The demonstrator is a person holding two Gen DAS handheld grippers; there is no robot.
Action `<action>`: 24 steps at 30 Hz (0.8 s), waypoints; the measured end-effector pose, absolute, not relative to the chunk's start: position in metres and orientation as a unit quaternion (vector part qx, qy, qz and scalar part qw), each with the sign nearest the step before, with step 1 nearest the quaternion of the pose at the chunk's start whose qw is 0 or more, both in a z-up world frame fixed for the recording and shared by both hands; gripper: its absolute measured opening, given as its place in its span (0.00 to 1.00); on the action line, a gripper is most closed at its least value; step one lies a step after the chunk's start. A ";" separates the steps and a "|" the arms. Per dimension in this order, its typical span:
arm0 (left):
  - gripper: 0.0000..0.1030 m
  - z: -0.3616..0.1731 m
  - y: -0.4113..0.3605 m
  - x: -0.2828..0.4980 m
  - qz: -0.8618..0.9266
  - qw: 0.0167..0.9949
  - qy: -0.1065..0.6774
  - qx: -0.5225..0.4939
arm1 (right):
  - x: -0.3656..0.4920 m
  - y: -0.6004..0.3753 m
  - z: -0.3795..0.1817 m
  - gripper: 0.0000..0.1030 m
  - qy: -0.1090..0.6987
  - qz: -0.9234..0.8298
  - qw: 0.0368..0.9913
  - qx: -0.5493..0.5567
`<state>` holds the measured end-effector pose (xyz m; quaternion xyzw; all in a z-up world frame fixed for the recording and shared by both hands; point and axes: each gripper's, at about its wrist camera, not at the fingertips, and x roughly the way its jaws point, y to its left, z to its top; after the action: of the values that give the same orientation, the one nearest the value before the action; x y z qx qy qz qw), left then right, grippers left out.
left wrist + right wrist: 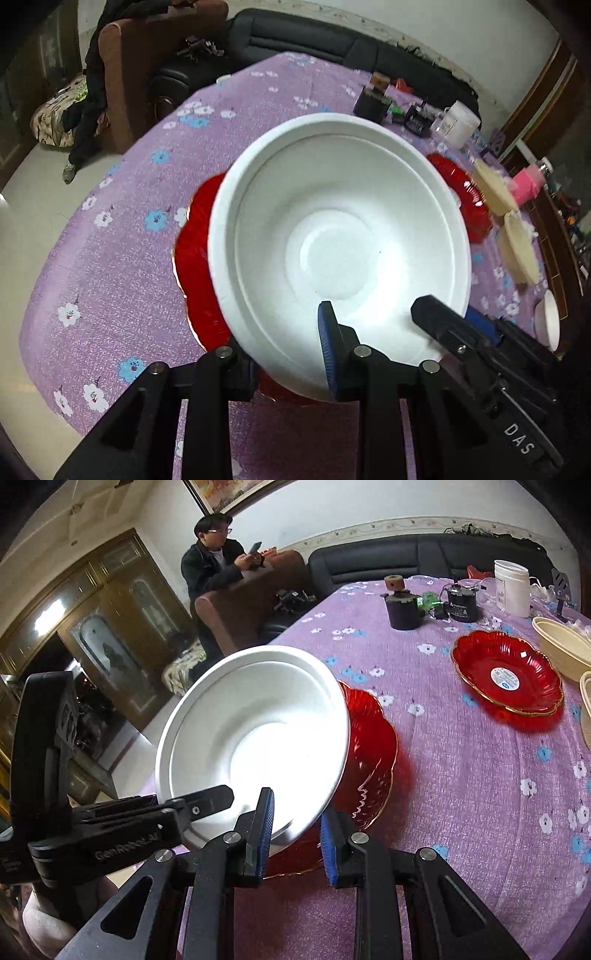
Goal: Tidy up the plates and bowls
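The left gripper [291, 354], black with blue ribbed pads, pinches the near rim of a round white foam bowl [340, 236]; its left finger hides beneath the bowl. The right gripper [297, 834] clamps the same rim from the right, one pad inside, one outside. Both jaws stand narrow, shut on the bowl. The bowl hangs tilted above a scalloped, gold-edged red glass plate [373, 749] lying on the purple flowered tablecloth [480, 794].

Only the right wrist view shows a person [214, 561] seated far left, and a label inside the second red plate [508, 675], far right. The left wrist view alone catches a small white bowl [550, 321], cut off at the right edge. Cream oval dishes [517, 251] beyond are blurred.
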<state>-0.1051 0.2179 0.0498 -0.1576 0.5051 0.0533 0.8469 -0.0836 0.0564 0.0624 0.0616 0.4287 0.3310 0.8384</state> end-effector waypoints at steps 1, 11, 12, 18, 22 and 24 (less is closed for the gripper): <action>0.25 0.048 0.220 -0.106 0.055 0.846 0.507 -0.157 | -0.083 0.058 0.061 0.25 0.433 0.328 0.838 0.060; 0.45 0.052 0.240 -0.106 0.076 0.852 0.492 -0.162 | -0.062 0.074 0.042 0.25 0.467 0.289 0.835 0.035; 0.46 0.054 0.241 -0.108 0.079 0.853 0.489 -0.163 | -0.060 0.074 0.041 0.25 0.468 0.285 0.836 0.033; 0.58 0.076 0.249 -0.133 0.085 0.869 0.452 -0.184 | -0.060 0.079 0.043 0.26 0.448 0.263 0.855 0.005; 0.66 0.086 0.250 -0.146 0.093 0.878 0.429 -0.191 | -0.064 0.074 0.051 0.53 0.432 0.264 0.862 0.016; 0.66 0.091 0.250 -0.153 0.093 0.881 0.421 -0.194 | -0.066 0.068 0.056 0.54 0.422 0.263 0.867 0.027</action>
<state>-0.1528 0.2495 0.0910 -0.1938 0.4209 0.0933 0.8812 -0.0661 0.0684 0.0558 0.0271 0.4223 0.2630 0.8671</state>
